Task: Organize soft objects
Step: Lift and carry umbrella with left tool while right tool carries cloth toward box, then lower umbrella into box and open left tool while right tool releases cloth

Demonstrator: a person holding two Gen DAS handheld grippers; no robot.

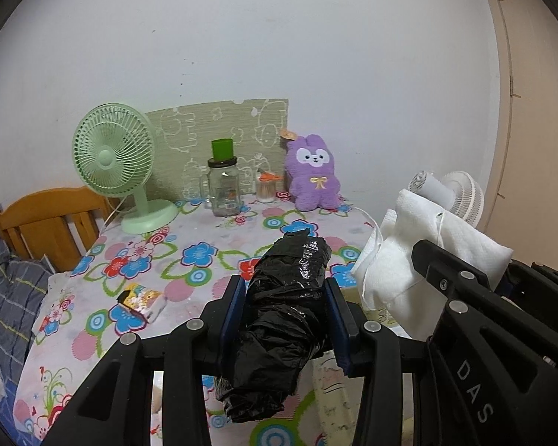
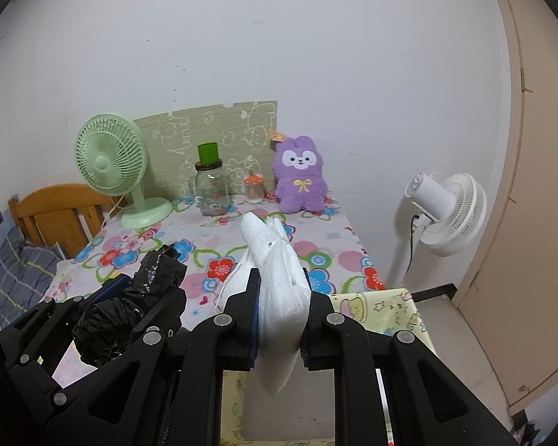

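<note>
Left wrist view: left tool (image 1: 284,329) clamped on black plastic bundle (image 1: 279,319), held above near table (image 1: 204,256) edge. Right tool (image 2: 281,321) clamped on white folded cloth (image 2: 279,297) alongside. Both look light, squashy; plastic likely slippery, so grip mid-body.

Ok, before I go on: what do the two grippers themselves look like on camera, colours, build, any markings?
Both are the same build. The left gripper and the right gripper have matte black plastic frames of angled, strut-like links with open gaps, joined by round silver pivot pins. The inner finger pads are dark blue. White raised letters "DAS" show on the right gripper's side in the left wrist view. No cables, hands or sleeves are visible.
</note>
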